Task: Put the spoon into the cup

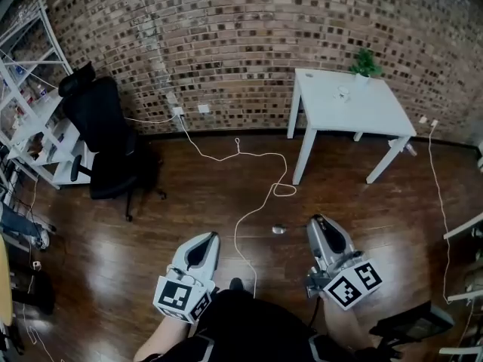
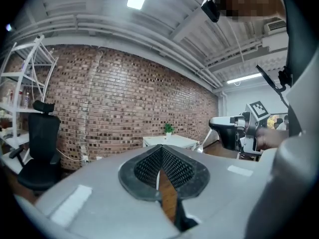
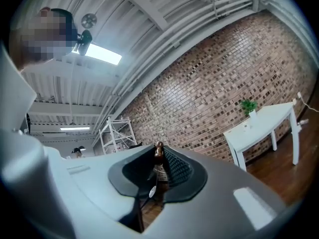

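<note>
Brick-walled room, dark wood floor [image 1: 189, 194] | white worktop [image 1: 377, 111] by the wall, potted plant [image 1: 365, 64] on its back edge | left tongs [image 2: 160, 151] clenched tip to tip | right tongs [image 1: 317, 223] grasping thin spoon [image 3: 158, 149], brown end past the tips | both over floor, well apart from worktop

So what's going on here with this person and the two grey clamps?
A person stands on a wooden floor, a two-jaw gripper in each hand, facing a white table with a small plant by the brick wall. The right gripper is closed on a thin thing with a brown end, apparently the spoon. The left gripper is shut and empty. A small thing sits on the table, too tiny to make out.
</note>
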The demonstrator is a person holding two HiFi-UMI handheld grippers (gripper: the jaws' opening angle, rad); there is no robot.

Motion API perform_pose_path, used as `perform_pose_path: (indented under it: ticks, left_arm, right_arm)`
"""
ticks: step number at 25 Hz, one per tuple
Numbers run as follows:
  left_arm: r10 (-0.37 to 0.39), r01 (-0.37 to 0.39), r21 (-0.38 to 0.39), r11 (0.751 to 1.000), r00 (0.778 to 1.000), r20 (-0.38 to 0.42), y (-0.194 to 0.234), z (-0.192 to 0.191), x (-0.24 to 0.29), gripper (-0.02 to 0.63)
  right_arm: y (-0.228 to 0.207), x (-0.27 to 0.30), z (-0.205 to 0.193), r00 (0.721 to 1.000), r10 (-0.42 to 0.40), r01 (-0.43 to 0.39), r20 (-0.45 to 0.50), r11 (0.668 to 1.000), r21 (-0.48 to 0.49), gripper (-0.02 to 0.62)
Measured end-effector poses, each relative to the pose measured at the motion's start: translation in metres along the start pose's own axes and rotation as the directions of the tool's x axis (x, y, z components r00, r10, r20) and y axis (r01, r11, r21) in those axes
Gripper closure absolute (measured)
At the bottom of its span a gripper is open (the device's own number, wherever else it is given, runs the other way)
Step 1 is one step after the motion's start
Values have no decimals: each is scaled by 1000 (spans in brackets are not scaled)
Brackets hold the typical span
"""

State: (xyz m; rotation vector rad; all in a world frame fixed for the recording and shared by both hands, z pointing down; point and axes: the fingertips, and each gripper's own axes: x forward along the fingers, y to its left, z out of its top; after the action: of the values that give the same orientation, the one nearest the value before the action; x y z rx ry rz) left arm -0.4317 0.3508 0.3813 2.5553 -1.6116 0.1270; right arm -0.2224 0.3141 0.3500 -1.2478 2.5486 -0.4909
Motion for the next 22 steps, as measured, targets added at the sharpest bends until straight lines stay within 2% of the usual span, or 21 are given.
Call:
perform_pose_path:
  ticks: [3, 6, 12, 16, 19, 22]
  left_arm:
    - [-63, 63, 15, 998, 998, -18, 12, 9, 25, 614]
    - [-120, 120, 11, 993, 993, 20, 31, 8, 50, 614]
    - [-186, 186, 10, 983, 983, 11, 45, 1, 108, 614]
    - [-212, 212, 12, 977, 977, 10, 25, 5, 144, 614]
    - [-199, 199, 4, 980, 980, 9, 9, 10, 183, 614]
    - [-251, 250, 43, 967, 968, 22, -29, 24, 216, 614]
  right_arm:
    - [-9, 17, 8, 999, -53, 53, 13, 999, 0, 537]
    - [-15, 33, 13, 996, -89, 90, 27, 996, -4, 537]
    - [-48, 51, 22, 986, -161, 162, 40, 987, -3, 537]
    - [-82, 49, 33, 983, -176, 177, 50, 984, -18, 537]
    - [-115, 47, 50, 981, -184, 185, 63, 983, -18, 537]
    - [-145, 40, 67, 980, -185, 188, 71, 982, -30, 537]
